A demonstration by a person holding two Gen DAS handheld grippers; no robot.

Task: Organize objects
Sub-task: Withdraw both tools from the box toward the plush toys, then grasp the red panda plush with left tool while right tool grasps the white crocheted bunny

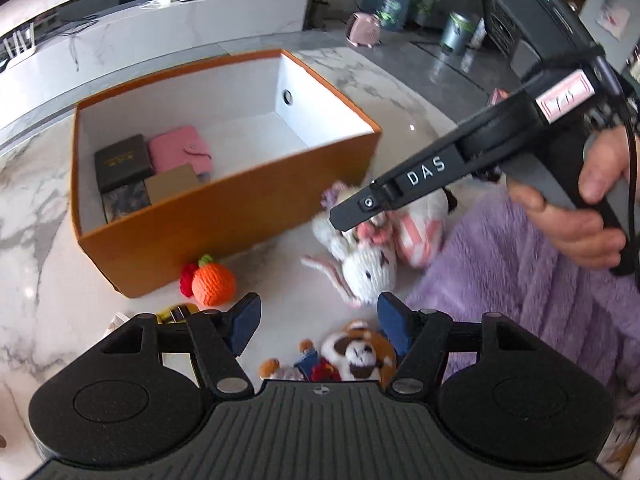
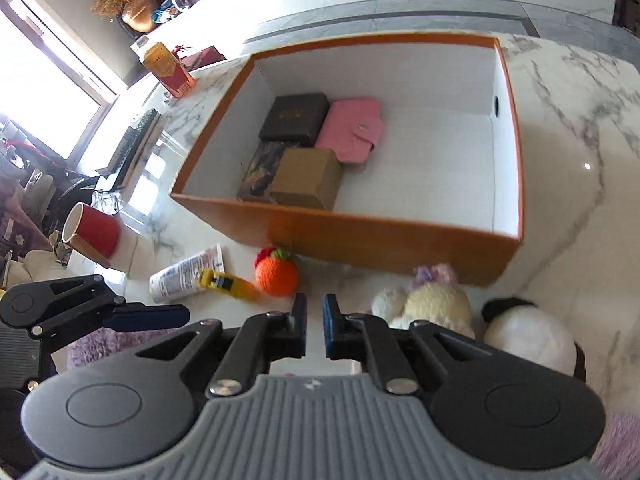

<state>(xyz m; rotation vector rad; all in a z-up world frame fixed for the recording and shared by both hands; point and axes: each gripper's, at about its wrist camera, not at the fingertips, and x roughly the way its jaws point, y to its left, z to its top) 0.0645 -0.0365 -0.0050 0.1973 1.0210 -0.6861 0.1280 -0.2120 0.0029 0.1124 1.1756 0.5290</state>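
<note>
The left claw [image 1: 318, 320] is standing spread wide, with nothing between its blue pads. Directly under it, a brown-and-white plush toy [image 1: 360, 354] is lying on the marble bench [image 1: 32, 208], partly hidden by the claw body. A purple fleece sleeve [image 1: 520, 280] is occupying the bench to the right of the claw.

The right claw [image 2: 315, 330] is standing pressed nearly together, a thin gap showing between its pads and nothing pinched there. In the left wrist view its tip is overlapping a white knitted rabbit [image 1: 368, 268], which is lying between the left claw and the orange box [image 1: 224, 220]; whether the tip is touching the rabbit cannot be told.

Just ahead of the right claw, an orange knitted fruit [image 2: 277, 276] is sitting near the box's near wall. A yellow object [image 2: 224, 283] and a white tube [image 2: 184, 276] are lying to its left. A cream plush [image 2: 436, 308] and a white round plush [image 2: 528, 340] are lying to the right of the claw, near the box's corner.

The box is standing open-topped. A black case [image 2: 296, 120], a pink wallet [image 2: 354, 128], a tan carton [image 2: 308, 178] and a patterned box [image 2: 260, 172] are clustering at its left end; the right part of its floor is lying bare. Beyond the right wall, open marble is running to the bench's curved edge.
</note>
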